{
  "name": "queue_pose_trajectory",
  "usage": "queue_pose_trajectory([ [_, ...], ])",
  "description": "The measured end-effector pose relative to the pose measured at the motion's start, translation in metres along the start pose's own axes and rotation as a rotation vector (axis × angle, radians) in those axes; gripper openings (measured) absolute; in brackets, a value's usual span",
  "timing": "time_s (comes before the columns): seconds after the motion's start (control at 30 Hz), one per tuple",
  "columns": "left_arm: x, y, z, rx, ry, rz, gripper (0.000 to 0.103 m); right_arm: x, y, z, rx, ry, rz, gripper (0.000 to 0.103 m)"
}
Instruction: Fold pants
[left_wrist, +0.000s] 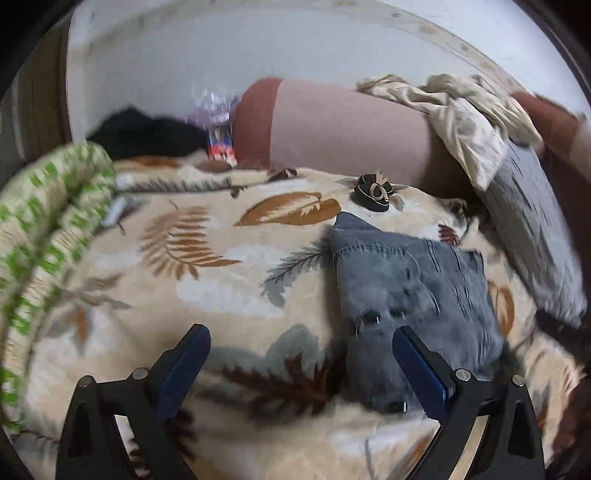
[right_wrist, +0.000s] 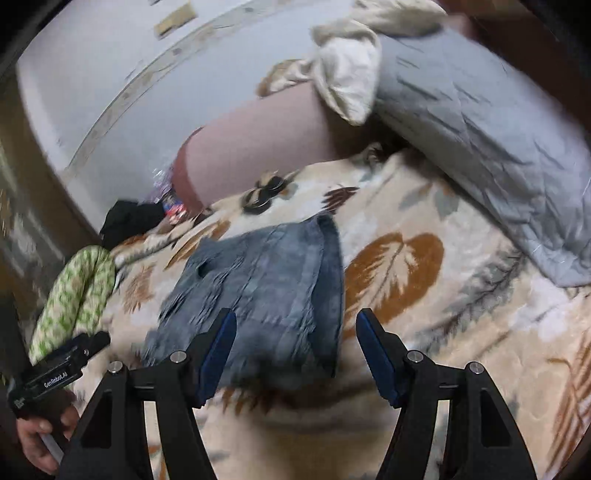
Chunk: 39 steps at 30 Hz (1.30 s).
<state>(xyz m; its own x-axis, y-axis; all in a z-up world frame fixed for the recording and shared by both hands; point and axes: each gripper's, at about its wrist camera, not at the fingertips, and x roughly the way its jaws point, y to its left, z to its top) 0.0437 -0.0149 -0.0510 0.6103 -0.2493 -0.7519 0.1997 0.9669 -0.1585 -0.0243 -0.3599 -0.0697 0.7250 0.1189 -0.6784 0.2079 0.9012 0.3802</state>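
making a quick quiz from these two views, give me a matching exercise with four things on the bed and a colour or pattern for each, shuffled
Things:
1. folded pants
2. rolled cloth
3. bed blanket
4. bolster pillow

Colours or patterns:
A. pinkish with a rust-red end
B. blue-grey denim
C. cream with brown and grey leaves
D. green and white check

Pairs: 1-B, 2-D, 3-C, 4-A
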Motion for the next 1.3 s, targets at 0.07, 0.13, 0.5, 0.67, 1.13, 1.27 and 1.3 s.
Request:
queue_pose_trajectory([
  [0.07, 0.018, 0.004, 0.010, -0.028, 0.046, -0.031, 0.100, 0.015, -0.009, 0.009, 0.055, 0.042, 0.036, 0.069],
  [0.13, 0.038, 0.004, 0.014, -0.032, 0.081, -0.061, 0.100, 0.033, -0.017, 0.017, 0.088, 0.073, 0.056, 0.069],
  [0.5, 0.082, -0.003, 0.005, -0.101, 0.171, -0.294, 0.100, 0.109, -0.030, 0.022, 0.162, 0.237, 0.127, 0.071],
  [0.67, 0.093, -0.013, 0.003, -0.096, 0.174, -0.340, 0.101, 0.109, -0.033, 0.021, 0.201, 0.232, 0.209, 0.078],
  [1.13, 0.101, -0.033, -0.002, -0.069, 0.193, -0.443, 0.074, 0.109, -0.025, 0.016, 0.194, 0.251, 0.268, 0.056],
  [1.27, 0.090, -0.039, 0.001, -0.029, 0.146, -0.434, 0.054, 0.104, -0.018, 0.019, 0.170, 0.231, 0.254, 0.040],
  [1.3, 0.087, -0.040, 0.003, -0.019, 0.134, -0.433, 0.050, 0.099, -0.014, 0.020, 0.146, 0.212, 0.243, 0.034],
])
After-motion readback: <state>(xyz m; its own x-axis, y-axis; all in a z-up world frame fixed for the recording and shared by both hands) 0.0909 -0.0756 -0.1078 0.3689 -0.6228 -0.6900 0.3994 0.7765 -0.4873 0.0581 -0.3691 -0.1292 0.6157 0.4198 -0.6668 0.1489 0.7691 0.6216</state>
